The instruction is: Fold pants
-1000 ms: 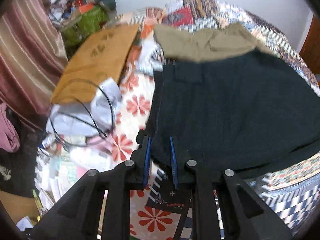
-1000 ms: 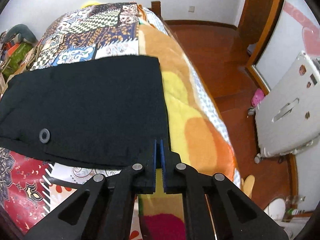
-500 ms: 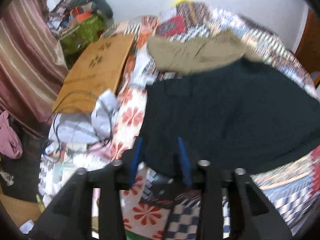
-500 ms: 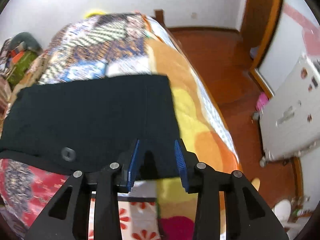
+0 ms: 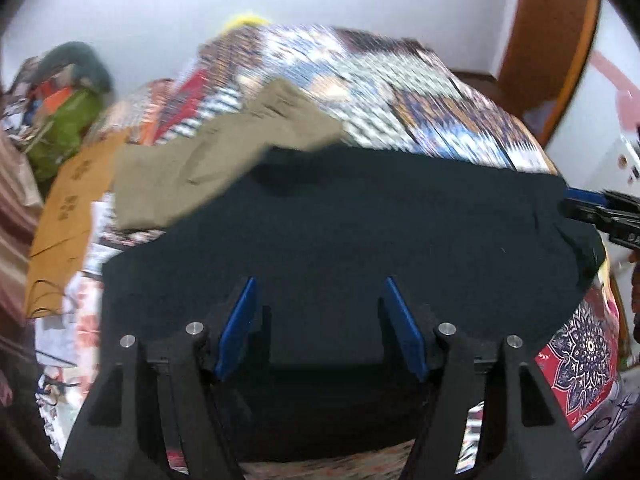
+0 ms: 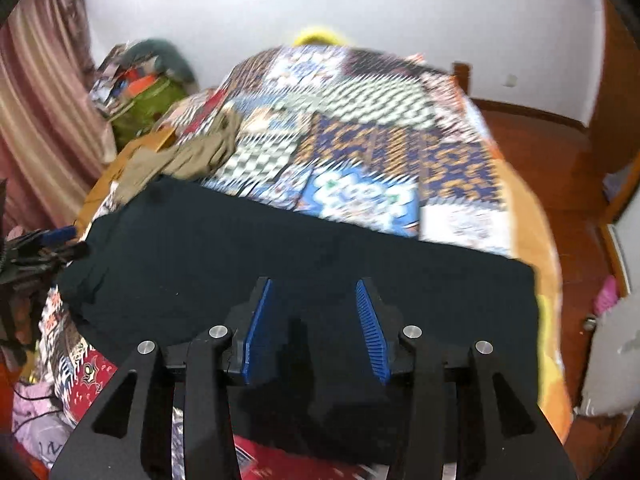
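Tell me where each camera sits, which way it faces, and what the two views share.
Left wrist: on the left gripper, looking down over the black pants toward the khaki garment; own open fingers show, and the right gripper at the right edge.
Right wrist: on the right gripper, same downward look; own open fingers show, left gripper at the left edge.
Shared: pants, khaki garment, patterned bedspread.
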{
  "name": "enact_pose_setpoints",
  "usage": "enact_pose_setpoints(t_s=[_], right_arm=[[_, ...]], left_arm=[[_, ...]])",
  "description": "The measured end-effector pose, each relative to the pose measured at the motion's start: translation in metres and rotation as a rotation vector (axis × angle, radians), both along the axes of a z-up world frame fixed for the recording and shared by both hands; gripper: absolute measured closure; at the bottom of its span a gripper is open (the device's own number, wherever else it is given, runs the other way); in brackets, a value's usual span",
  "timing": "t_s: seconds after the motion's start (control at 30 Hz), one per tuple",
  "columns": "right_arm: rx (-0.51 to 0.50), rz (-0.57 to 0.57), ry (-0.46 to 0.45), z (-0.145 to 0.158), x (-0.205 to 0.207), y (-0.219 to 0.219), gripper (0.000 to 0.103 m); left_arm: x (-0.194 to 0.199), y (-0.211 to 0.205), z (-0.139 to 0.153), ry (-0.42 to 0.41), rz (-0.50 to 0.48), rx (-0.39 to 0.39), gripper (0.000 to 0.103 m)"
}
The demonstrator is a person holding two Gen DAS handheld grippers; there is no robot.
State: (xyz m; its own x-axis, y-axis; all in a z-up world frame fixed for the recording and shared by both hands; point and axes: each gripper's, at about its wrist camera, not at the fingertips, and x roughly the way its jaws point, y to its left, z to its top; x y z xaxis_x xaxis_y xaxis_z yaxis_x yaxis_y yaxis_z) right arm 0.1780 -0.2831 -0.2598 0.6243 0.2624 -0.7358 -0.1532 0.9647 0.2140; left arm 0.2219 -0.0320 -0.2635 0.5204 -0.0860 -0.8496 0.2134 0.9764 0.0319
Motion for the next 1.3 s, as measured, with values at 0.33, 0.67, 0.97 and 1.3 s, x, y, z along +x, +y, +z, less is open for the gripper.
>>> enact_pose_setpoints(t_s=[0.33,0.67,0.97,1.3], right_arm=[[0.043,0.056,0.108,-0.042,-0.029,0.008,0.064],[0.076,0.018,0.108,-0.034,-0.048,-0.004,0.063],[0.126,-0.175,0.059,-0.025,-0.083,-0.05,0.053],[0.262,-0.378,0.102,-0.043,-0.124,-0.103,0.052]], left_arm=[[-0.037,-0.022,-0.017,0.017,-0.005,-0.017,0.037],[-0.045,-0.035,-0.007,-0.014,-0.056,0.084,0.038],[-0.022,-0.057,0.036,-0.115,-0.111,0.058,0.027],[0.009,-0.128,0.017,-0.04,-0.233,0.043,0.026]])
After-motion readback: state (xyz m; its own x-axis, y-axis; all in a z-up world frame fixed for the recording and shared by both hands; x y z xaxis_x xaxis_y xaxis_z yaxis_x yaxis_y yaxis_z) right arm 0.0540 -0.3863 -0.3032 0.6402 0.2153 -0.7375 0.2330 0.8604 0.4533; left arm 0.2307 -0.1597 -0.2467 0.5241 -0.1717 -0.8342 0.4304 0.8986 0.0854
